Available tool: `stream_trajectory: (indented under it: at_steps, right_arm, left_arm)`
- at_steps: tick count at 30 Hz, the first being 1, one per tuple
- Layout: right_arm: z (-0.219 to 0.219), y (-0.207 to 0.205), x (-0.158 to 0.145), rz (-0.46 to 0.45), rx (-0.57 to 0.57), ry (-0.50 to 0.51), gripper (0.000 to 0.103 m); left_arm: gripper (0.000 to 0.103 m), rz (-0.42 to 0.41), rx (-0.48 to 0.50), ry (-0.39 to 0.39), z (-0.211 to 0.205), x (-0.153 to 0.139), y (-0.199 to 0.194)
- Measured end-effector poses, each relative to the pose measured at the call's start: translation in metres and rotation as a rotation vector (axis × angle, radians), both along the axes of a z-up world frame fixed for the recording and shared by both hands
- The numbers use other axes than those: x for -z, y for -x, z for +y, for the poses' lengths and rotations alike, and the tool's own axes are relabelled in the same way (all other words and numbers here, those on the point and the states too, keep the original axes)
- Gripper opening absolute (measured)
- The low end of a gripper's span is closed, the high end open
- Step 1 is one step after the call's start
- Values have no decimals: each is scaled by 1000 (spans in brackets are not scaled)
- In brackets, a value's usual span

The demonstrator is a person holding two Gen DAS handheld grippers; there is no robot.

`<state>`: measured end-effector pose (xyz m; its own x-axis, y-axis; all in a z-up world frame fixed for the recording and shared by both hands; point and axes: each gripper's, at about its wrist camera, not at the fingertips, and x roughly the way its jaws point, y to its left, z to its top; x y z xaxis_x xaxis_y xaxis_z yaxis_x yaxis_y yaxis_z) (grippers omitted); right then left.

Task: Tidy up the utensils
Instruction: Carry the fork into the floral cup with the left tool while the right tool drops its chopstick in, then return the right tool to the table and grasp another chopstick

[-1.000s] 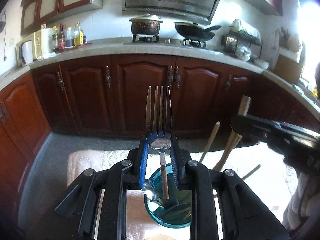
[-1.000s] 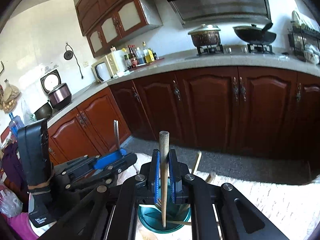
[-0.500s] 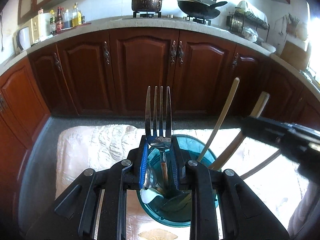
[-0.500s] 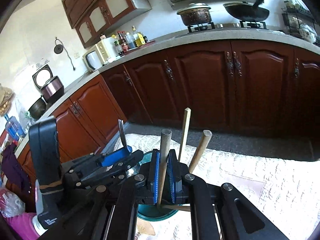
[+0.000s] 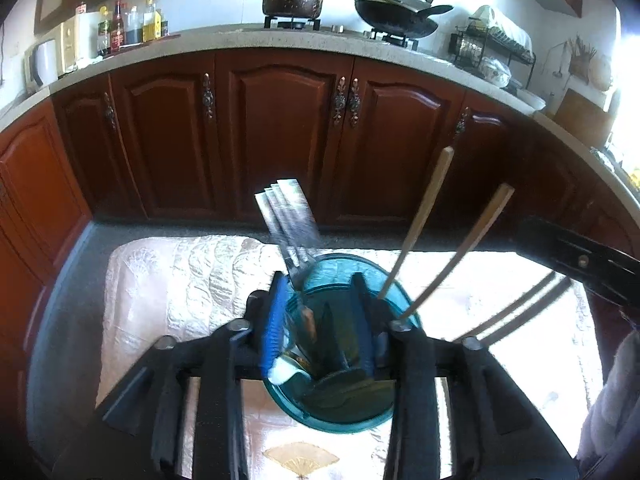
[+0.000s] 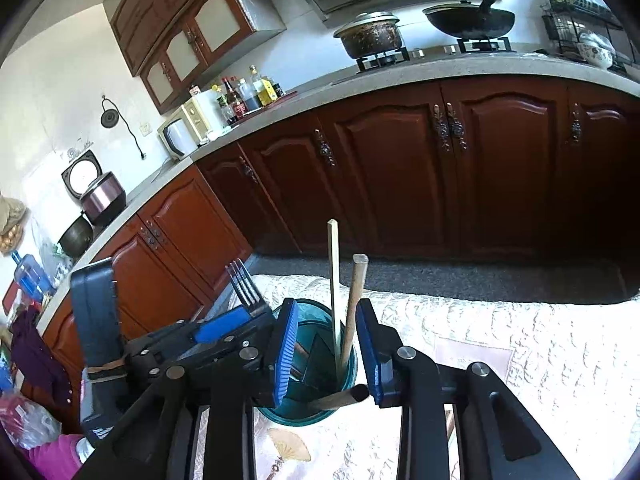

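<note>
Left wrist view: the left gripper (image 5: 320, 312) has just been opened, and the blurred silver metal fork (image 5: 289, 220), at frame centre, seems let go into the round teal glass cup (image 5: 384, 408). Right gripper (image 6: 327, 350) jaws, just opened too, are parted around the wooden stick (image 6: 354, 304) standing in the cup.

Cup (image 5: 340, 412) on cloth (image 5: 192, 280), cabinets (image 5: 280, 128) behind at 12. In cup: fork (image 5: 290, 224) at 11, sticks (image 5: 424, 220) at 1. Right view: stick (image 6: 354, 308) upright in cup, fork at 10.
</note>
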<state>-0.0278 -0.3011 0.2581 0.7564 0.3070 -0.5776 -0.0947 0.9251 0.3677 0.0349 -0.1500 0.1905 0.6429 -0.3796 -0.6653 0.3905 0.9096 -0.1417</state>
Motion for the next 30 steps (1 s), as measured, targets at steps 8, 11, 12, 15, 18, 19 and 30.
stream_trajectory:
  at_steps: [8, 11, 12, 15, 18, 19, 30]
  right_arm:
    - [0, 36, -25, -61, 0, 6, 34]
    - [2, 50, -28, -63, -5, 18, 36]
    - [3, 54, -28, -61, -7, 22, 36]
    - [3, 66, -22, -46, -14, 44, 36]
    - [-1, 81, -3, -2, -11, 78, 36]
    - [-3, 85, 6, 15, -11, 88, 36]
    - [-43, 74, 168, 393, 83, 74, 23]
  left_arm:
    - [48, -72, 19, -2, 6, -26, 36]
    - [49, -102, 16, -5, 9, -34, 51]
    - [49, -107, 13, -4, 10, -35, 55]
    - [51, -119, 17, -4, 12, -37, 69]
    - [51, -116, 29, -10, 11, -36, 81]
    - [51, -111, 31, -8, 12, -34, 85]
    - [51, 27, 38, -13, 19, 18, 116]
